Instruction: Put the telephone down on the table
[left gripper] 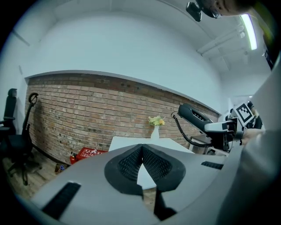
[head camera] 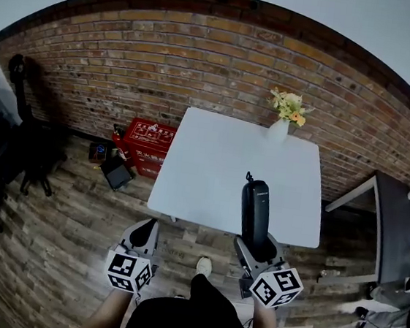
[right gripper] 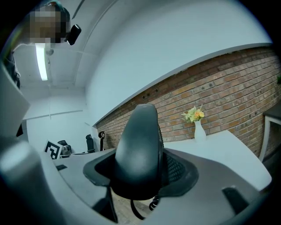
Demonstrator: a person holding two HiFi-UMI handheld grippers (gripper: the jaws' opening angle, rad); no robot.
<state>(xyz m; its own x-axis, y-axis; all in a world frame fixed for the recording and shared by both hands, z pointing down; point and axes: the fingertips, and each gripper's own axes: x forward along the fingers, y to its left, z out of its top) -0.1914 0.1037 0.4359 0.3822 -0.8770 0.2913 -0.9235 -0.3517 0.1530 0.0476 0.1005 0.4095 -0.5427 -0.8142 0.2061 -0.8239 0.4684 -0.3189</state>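
The black telephone handset [head camera: 256, 209] stands upright in my right gripper [head camera: 254, 245], whose jaws are shut on its lower half. It hovers over the near right edge of the white table [head camera: 213, 160]. In the right gripper view the handset [right gripper: 138, 145] fills the space between the pads, and its coiled cord [right gripper: 153, 204] hangs below. The left gripper view shows the handset [left gripper: 195, 116] off to the right, with the cord dangling. My left gripper [head camera: 144, 230] is shut and holds nothing, low in front of the table's near left corner; its pads [left gripper: 151, 165] meet at the tips.
A white vase of flowers [head camera: 282, 120] stands at the table's far edge against the brick wall [head camera: 165, 59]. A red box [head camera: 148, 146] and small items lie on the floor to the left. Office chairs [head camera: 17, 138] stand far left, a dark desk [head camera: 399, 233] at right.
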